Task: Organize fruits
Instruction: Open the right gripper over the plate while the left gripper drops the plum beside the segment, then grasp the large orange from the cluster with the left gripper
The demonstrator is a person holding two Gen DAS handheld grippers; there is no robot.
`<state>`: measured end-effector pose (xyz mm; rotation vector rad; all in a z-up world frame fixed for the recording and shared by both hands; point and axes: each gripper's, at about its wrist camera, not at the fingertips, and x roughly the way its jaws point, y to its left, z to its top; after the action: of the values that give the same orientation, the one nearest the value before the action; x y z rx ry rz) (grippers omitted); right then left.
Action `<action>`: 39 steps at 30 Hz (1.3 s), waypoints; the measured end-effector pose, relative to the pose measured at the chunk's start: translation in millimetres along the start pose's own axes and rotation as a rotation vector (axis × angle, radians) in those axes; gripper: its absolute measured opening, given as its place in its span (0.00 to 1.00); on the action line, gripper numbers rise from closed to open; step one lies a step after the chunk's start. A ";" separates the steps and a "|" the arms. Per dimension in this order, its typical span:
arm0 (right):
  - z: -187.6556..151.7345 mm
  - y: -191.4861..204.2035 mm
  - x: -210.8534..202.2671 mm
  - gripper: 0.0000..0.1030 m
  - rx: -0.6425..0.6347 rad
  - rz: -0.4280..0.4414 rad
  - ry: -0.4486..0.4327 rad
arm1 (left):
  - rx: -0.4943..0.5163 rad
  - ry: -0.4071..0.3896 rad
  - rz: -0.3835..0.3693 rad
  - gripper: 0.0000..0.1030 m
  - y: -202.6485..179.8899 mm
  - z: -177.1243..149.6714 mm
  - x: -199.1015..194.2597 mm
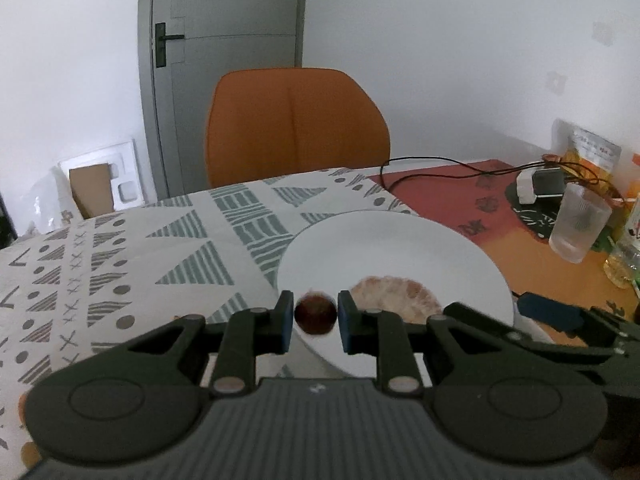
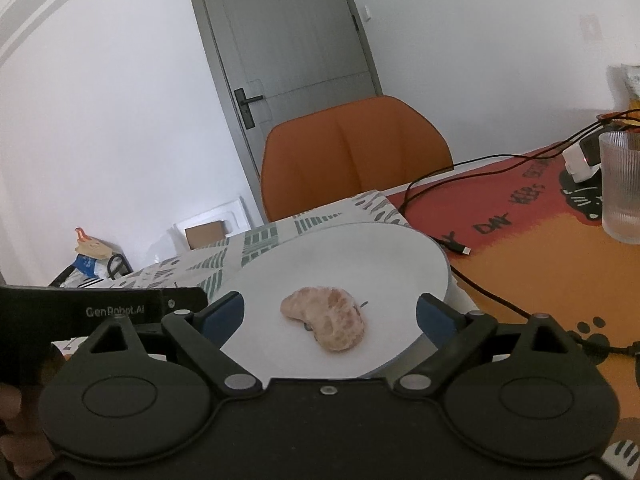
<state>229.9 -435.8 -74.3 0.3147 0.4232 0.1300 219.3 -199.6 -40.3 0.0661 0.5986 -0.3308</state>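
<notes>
Now, step: L hand-held gripper (image 1: 315,316) looks to be bringing a small dark red fruit (image 1: 315,317) to the plate (image 1: 420,240); likely a drop-off next to the peeled citrus (image 1: 396,294).
L hand-held gripper: nearly closed, pads pinching the fruit from both sides; centre-bottom of the L wrist view, over the plate's near-left rim.
R hand-held gripper (image 2: 330,316): wide open, holds nothing; jaws straddle the plate's near edge, lower centre of the R wrist view.
Fruit pos: between the L pads, lifted or just at rim level; can't tell if it touches the plate.
Citrus pos: on the plate (image 2: 360,252), near half, a bit right of centre in the R view (image 2: 326,318); just right of the held fruit in the L view.
Counter (image 1: 120,264): patterned cloth at left, orange mat at right; glass (image 1: 580,226) and cable well apart from the plate, upper right.
How to do it well: go fwd a little so the fruit clears the rim, lower till it rests, open slowly. It's round, so it'll prob roll; set it on the flat part, beside the citrus, not on the sloped edge.
Risk: squeezing too hard may bruise it; keep the R one out of the way.
</notes>
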 end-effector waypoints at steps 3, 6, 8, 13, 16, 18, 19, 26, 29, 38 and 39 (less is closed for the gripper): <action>-0.9 0.9 1.5 0.91 -0.005 0.000 0.008 | -0.009 0.001 -0.008 0.25 0.5 0.6 -1.1; -1.7 1.8 3.2 0.92 -0.008 0.000 0.015 | -0.033 0.019 0.004 0.25 7.4 -0.4 -3.7; -2.8 3.9 3.2 0.92 -0.017 0.004 0.017 | -0.046 0.020 0.023 0.27 14.3 -2.3 -8.1; -4.9 12.7 2.8 0.95 -0.059 -0.003 0.008 | -0.075 0.011 0.100 0.55 35.8 -9.0 -26.3; -4.8 12.4 4.0 0.95 -0.047 0.012 0.018 | -0.089 -0.012 0.142 0.65 50.7 -12.5 -41.1; -5.2 13.9 5.9 0.95 -0.045 0.018 0.029 | -0.102 -0.020 0.169 0.73 60.5 -14.3 -50.4; -5.5 15.1 7.0 0.95 -0.046 0.019 0.035 | -0.106 -0.024 0.182 0.77 65.1 -15.2 -54.5; -4.6 34.1 5.2 1.00 -0.079 0.042 0.056 | -0.141 -0.025 0.240 0.82 94.5 -22.1 -73.7; -2.7 44.9 2.8 1.00 -0.091 0.059 0.059 | -0.162 -0.026 0.252 0.82 104.0 -26.1 -78.1; -3.9 77.6 7.6 1.00 -0.135 0.106 0.075 | -0.191 -0.033 0.280 0.82 124.4 -41.1 -88.8; -4.4 80.9 8.3 1.00 -0.139 0.110 0.077 | -0.193 -0.032 0.285 0.82 126.9 -43.5 -89.4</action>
<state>230.7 -356.7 -54.9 0.1962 0.4710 0.2790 167.6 -47.2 -30.2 -0.0389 0.5782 0.0032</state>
